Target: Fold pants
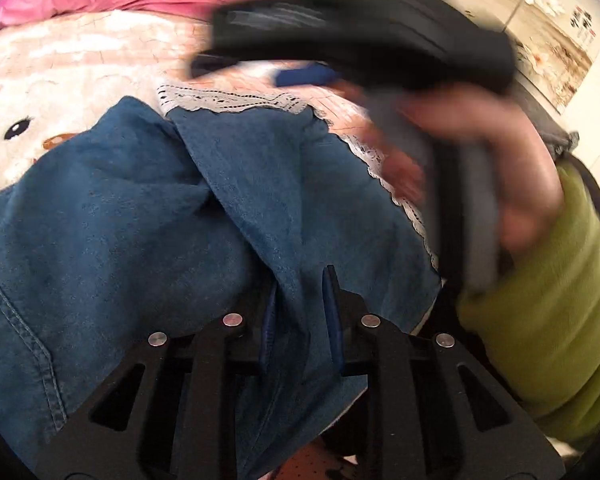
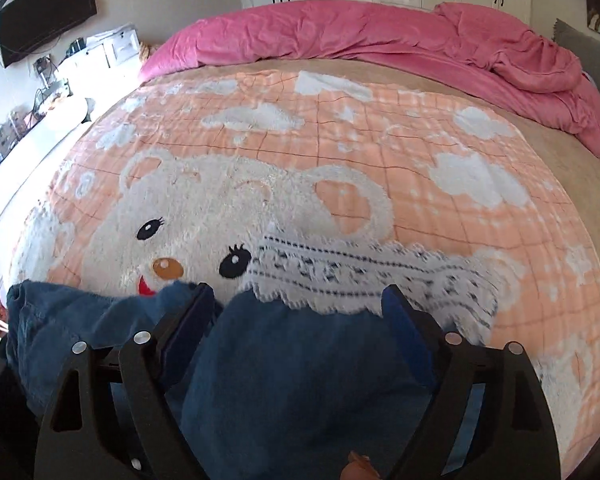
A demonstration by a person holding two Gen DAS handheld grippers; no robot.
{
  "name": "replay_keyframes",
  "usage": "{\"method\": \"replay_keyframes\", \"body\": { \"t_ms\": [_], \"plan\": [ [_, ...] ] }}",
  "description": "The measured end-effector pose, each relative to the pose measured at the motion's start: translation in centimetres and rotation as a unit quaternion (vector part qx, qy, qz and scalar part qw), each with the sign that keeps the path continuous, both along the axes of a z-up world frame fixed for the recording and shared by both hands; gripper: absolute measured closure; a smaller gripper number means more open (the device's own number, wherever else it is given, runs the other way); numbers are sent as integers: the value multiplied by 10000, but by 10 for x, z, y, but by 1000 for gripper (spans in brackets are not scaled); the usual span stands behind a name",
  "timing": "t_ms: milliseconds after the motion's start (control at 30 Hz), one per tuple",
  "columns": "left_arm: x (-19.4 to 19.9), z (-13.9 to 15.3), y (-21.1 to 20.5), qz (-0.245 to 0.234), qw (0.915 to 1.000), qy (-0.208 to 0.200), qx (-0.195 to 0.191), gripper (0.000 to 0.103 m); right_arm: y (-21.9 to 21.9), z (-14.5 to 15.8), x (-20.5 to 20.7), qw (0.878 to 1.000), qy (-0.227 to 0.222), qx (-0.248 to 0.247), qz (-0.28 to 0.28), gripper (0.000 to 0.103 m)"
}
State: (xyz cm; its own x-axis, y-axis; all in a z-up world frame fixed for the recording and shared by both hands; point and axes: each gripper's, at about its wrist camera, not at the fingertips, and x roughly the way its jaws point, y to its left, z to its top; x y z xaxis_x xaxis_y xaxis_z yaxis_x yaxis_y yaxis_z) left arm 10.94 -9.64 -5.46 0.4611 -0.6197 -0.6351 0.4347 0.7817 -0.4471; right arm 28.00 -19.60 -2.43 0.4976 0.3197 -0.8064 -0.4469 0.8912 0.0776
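On a bed [image 2: 380, 128], the left tool [image 1: 302, 312] pinches a fold of blue pants [image 1: 140, 220]; the right tool [image 2: 300, 320] hangs wide open above them.

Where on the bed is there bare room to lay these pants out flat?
Free: the bear blanket between the lace hem and the pink duvet. Crowded: the near edge, under the denim pants, both grippers and the hand.
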Motion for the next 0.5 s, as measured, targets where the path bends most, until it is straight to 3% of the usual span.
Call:
{"method": "replay_keyframes", "body": {
  "t_ms": [133,167,200,233,333,500],
  "plan": [
    [-4,1,-3,-90,9998,-147,73,88,39,-24,38,9980,287,-559,5,20],
    [-4,0,-2,-101,9998,-131,62,88,42,-31,43,9973,373,-633,14,24],
    [-3,-1,-2,-114,9999,-121,45,88,45,-39,48,9962,451,-738,28,35],
    [-4,-1,0,-119,9998,-128,37,88,46,-44,50,9951,406,-901,8,59],
    [-3,-2,8,-58,9999,-138,-16,88,31,-33,45,9977,252,-629,-15,93],
    [0,-6,16,21,9998,-149,-142,74,-35,21,12,9979,-231,177,-575,93]
  ]
}}
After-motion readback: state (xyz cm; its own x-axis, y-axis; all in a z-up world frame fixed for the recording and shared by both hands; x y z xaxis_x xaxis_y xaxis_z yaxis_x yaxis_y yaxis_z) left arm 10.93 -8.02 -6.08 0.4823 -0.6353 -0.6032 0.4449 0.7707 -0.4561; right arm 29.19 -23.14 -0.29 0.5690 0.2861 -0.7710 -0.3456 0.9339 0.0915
